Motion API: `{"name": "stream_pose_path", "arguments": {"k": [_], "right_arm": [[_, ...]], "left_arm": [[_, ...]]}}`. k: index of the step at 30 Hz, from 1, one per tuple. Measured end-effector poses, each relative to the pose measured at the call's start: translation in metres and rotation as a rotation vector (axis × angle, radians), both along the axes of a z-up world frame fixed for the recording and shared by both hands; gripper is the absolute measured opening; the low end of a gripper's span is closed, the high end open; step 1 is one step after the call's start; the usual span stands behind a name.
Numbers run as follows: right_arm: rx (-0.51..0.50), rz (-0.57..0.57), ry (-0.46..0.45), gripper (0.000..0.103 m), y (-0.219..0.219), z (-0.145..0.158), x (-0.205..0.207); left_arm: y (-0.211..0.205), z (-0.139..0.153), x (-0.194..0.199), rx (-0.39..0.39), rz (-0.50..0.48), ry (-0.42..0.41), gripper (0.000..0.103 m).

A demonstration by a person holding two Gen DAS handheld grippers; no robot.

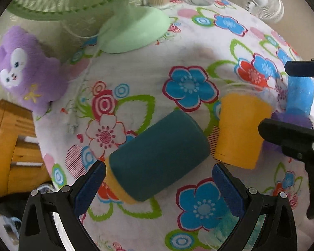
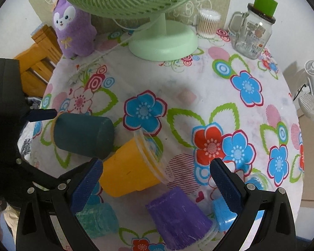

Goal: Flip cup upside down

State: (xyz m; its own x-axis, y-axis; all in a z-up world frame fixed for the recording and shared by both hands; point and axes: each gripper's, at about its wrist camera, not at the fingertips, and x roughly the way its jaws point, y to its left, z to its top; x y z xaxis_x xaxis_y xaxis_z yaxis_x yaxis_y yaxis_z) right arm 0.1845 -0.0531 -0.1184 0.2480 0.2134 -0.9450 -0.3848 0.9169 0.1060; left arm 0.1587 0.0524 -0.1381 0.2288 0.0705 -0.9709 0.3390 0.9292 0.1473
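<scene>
1. On the flowered desk [image 2: 184,79], the green fan [image 2: 163,41] serves as landmark: the yellow cup [image 2: 129,171] lies tipped on its side well in front of the fan's base, its clear rim facing away from the right tongs [image 2: 156,172].
2. Touching the yellow cup on the side nearer the purple plush toy [image 2: 73,31] lies a dark teal cup [image 2: 83,136], also on its side.
3. Both tongs are spread wide and grip nothing; the left tongs [image 1: 159,177] hover around the dark teal cup [image 1: 159,156] without touching it.
4. Only the right wrist view shows a purple cup [image 2: 178,215] standing upside down, a pale teal cup [image 2: 98,219] and a blue cup [image 2: 221,215], all farther from the fan than the yellow cup.
5. That view alone shows clearly, beside the fan base, a tub of cotton swabs [image 2: 207,24] and a glass jar mug [image 2: 251,35]; its label print is too small to read.
6. From the left wrist view, the yellow cup [image 1: 240,129] appears bottom-first, with the blue cup [image 1: 299,96] beyond it.
</scene>
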Motion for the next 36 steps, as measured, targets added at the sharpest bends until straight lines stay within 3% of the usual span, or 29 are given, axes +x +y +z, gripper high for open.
{"name": "stream_pose_path", "arguments": {"k": [5, 15, 17, 19, 22, 26, 36], "right_arm": [[-0.011, -0.003, 0.014, 0.103, 0.002, -0.01, 0.002], [-0.015, -0.012, 0.025, 0.103, 0.001, -0.017, 0.007], [-0.015, -0.013, 0.028, 0.103, 0.0, -0.018, 0.008], [-0.014, -0.016, 0.033, 0.103, -0.001, -0.019, 0.008], [-0.008, -0.014, 0.041, 0.103, 0.0, -0.021, 0.006], [-0.002, -0.003, 0.04, 0.103, 0.002, -0.019, 0.004], [0.012, -0.004, 0.033, 0.103, 0.0, -0.009, -0.003]], "left_arm": [[-0.004, -0.013, 0.008, 0.047, -0.066, -0.036, 0.103], [-0.003, -0.036, 0.027, 0.036, -0.077, 0.007, 0.101], [-0.001, -0.037, 0.029, 0.017, -0.063, 0.018, 0.096], [0.003, -0.038, 0.031, -0.009, -0.041, 0.049, 0.085], [0.004, -0.038, 0.027, -0.022, -0.03, 0.058, 0.079], [0.001, -0.036, 0.019, 0.0, -0.021, 0.049, 0.076], [0.019, -0.009, 0.009, -0.043, 0.106, 0.02, 0.073]]}}
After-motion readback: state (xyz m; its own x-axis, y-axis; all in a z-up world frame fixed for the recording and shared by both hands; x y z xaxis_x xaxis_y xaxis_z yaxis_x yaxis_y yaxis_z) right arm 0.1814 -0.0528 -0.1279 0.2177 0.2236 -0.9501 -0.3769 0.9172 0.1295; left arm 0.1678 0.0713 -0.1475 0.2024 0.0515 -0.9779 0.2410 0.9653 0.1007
